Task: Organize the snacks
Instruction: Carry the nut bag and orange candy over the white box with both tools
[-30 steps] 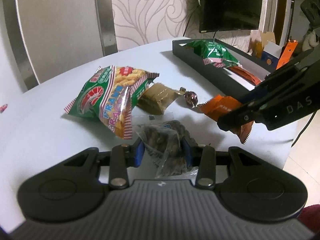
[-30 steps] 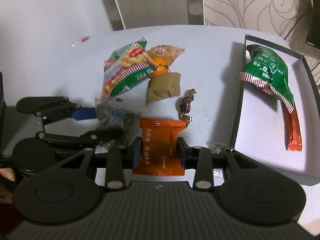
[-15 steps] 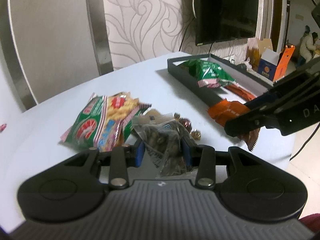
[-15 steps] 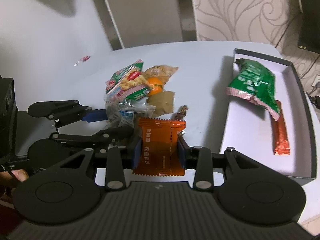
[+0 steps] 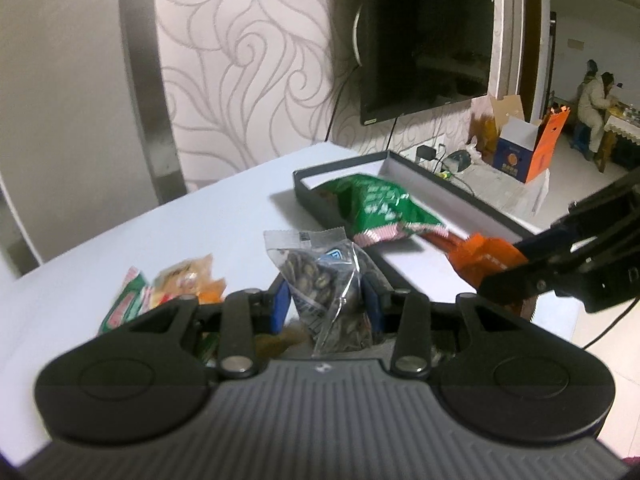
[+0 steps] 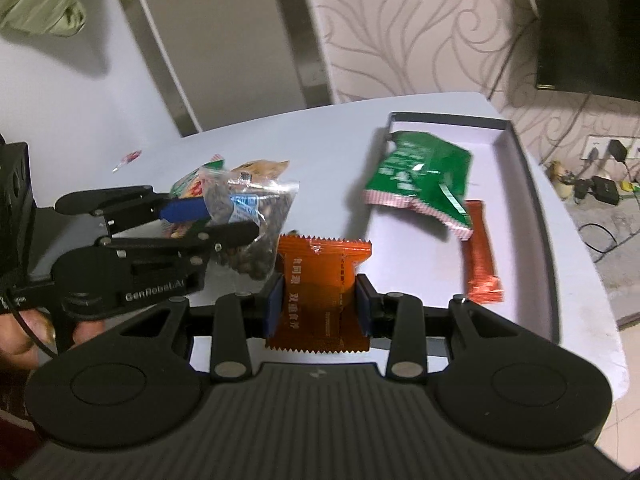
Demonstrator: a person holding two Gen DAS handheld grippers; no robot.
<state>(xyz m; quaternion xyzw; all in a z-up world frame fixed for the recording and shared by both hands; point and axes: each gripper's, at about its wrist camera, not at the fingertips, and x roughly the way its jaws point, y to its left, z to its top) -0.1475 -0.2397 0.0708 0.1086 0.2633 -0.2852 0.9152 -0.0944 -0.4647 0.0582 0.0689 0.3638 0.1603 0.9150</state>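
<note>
My left gripper (image 5: 326, 300) is shut on a clear bag of dark seeds (image 5: 328, 280), lifted above the table; the same bag of seeds (image 6: 248, 224) shows in the right wrist view beside the left gripper (image 6: 228, 218). My right gripper (image 6: 320, 300) is shut on an orange snack packet (image 6: 320, 280), also off the table; the orange packet (image 5: 484, 260) appears at the right of the left wrist view. Ahead lies a black tray (image 6: 532, 208) holding a green bag (image 6: 420, 172) and an orange stick pack (image 6: 480, 256).
On the white table (image 6: 320, 140) a prawn-cracker bag (image 5: 128, 304) and other small snacks stay in a pile at the left. A dark screen (image 5: 424, 40) hangs on the patterned wall. Boxes and cables lie on the floor past the table's right edge.
Both grippers rose and moved toward the tray with their packets held. The snack pile dropped lower and to the left in both views, and the tray came closer.
</note>
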